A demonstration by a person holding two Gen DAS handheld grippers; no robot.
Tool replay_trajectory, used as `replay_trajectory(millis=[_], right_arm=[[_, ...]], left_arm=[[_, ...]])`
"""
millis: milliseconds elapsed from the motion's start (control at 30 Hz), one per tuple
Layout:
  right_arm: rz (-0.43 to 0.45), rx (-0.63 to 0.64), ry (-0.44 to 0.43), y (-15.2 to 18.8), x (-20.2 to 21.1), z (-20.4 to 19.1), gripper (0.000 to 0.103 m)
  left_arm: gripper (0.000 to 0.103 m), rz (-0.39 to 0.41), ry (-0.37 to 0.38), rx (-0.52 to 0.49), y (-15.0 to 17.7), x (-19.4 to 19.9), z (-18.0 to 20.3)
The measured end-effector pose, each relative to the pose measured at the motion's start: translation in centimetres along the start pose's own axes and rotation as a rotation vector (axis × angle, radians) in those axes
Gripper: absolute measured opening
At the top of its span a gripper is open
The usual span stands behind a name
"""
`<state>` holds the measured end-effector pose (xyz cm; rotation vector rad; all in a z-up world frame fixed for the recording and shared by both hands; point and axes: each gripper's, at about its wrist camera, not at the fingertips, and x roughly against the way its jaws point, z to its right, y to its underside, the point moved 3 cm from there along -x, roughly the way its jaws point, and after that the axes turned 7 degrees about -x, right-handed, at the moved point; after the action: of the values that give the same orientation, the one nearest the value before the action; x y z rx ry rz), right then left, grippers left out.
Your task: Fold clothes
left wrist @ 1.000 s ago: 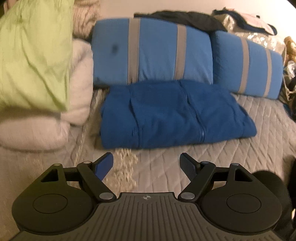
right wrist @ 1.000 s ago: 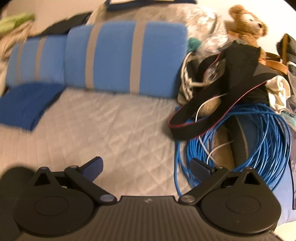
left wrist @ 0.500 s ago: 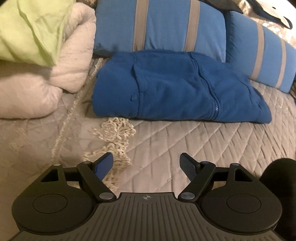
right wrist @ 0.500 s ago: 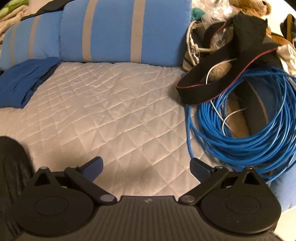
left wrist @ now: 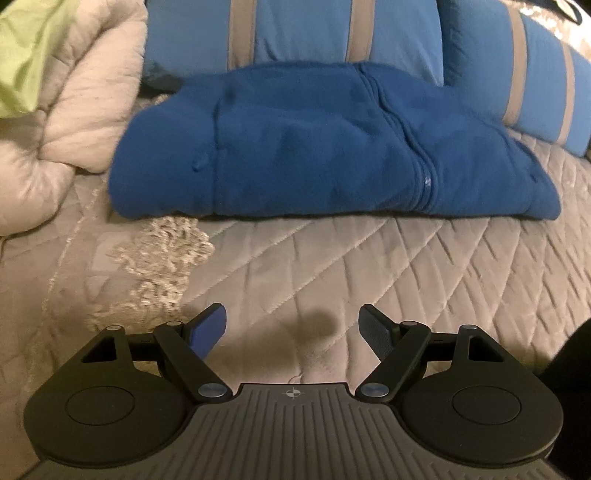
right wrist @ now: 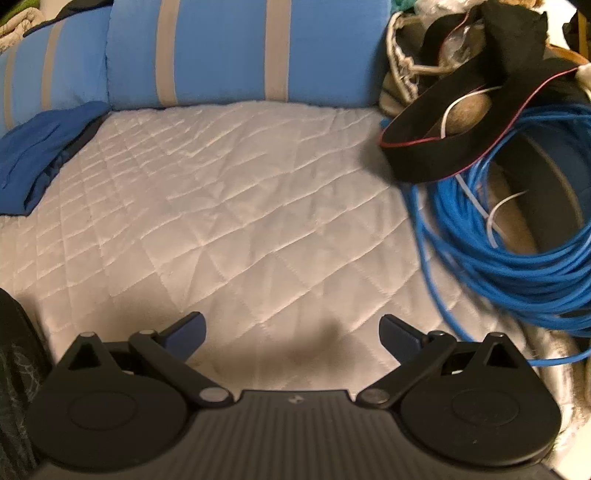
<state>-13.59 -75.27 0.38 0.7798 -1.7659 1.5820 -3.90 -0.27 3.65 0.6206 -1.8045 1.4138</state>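
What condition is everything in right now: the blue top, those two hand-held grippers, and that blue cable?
Blue fleece top: folded, lying flat on the quilt, zipper closed.
Left hand-held gripper: open, empty, short of the top.
Right hand-held gripper: open, empty, over bare quilt.
Blue cable: coiled, loose.
Striped pillows: propped behind the top.

My left gripper (left wrist: 291, 325) hangs over the quilt (left wrist: 369, 266), jaws wide apart, nothing between them. At 12 o'clock I see the folded blue jacket (left wrist: 325, 147), zip facing me, resting against the striped pillows (left wrist: 295, 33). At 10 o'clock, a cream blanket (left wrist: 66, 122); lace trim (left wrist: 166, 251) near the left finger.
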Motion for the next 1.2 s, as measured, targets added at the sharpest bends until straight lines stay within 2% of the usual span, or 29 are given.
replay_trajectory(millis=[67,200,233,367,567,1200], right_arm=[[-0.017,0.003,0.005,0.2,-0.8,-0.3,0.103],[-0.051,-0.006,0.021,0.7,-2.4,-0.7,0.103],[-0.058,-0.017,0.024,0.8,-2.7,-0.8,0.103],[-0.061,-0.04,0.032,0.9,-3.4,-0.9,0.103],[-0.054,-0.028,0.032,0.2,-4.1,-1.2,0.103],[0.079,-0.124,0.075,-3.6,-7.5,-1.7,0.103]], left_arm=[[0.079,-0.023,0.0,0.0,0.0,-1.1,0.2],[0.102,-0.007,0.0,0.02,0.2,-2.2,0.3],[0.103,-0.005,-0.002,0.021,0.2,-2.4,0.5],[0.103,0.014,-0.029,0.028,-0.1,-3.0,0.9],[0.103,0.036,-0.023,0.022,-0.9,-3.5,0.8],[0.103,0.087,-0.058,0.011,-4.9,-6.9,1.0]])
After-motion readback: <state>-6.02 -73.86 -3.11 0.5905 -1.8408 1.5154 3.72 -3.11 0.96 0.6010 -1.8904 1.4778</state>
